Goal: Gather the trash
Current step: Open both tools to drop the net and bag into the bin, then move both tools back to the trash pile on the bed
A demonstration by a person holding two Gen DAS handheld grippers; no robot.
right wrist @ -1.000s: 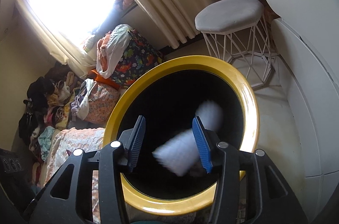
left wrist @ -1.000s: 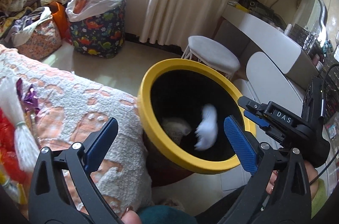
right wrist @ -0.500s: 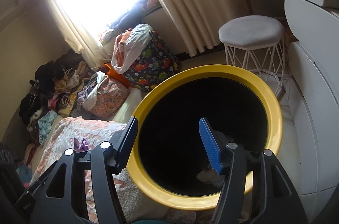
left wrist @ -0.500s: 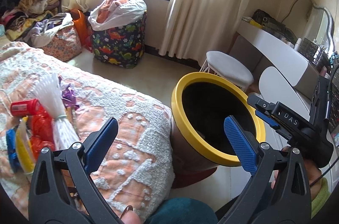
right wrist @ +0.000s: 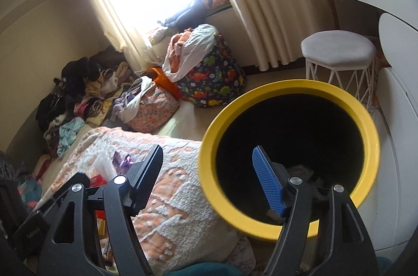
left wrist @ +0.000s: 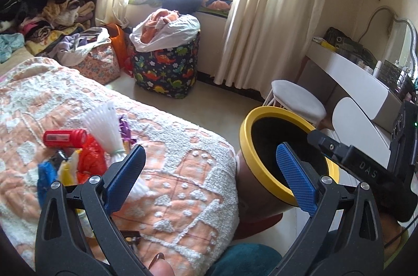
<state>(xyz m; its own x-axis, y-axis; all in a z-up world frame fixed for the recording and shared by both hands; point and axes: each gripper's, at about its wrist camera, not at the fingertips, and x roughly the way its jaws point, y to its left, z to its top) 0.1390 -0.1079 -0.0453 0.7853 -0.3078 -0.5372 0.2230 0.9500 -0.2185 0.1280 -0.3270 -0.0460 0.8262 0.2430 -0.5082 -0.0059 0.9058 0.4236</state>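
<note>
Claws (left wrist: 209, 174) (right wrist: 209, 180) agape, angled downward

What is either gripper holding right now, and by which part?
Nothing. The left gripper stands open and empty over the bed; the right gripper is empty too, its jaws having just been opening beside the bin.

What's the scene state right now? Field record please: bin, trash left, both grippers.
bin: yellow-rimmed bin beside the bed, some trash visible at the bottom
trash left: pile on bed, red bottle, white tassel bundle, purple wrapper
left gripper: jaws open, nothing between them
right gripper: jaws have just been opening, nothing between them, over the bin's rim
</note>
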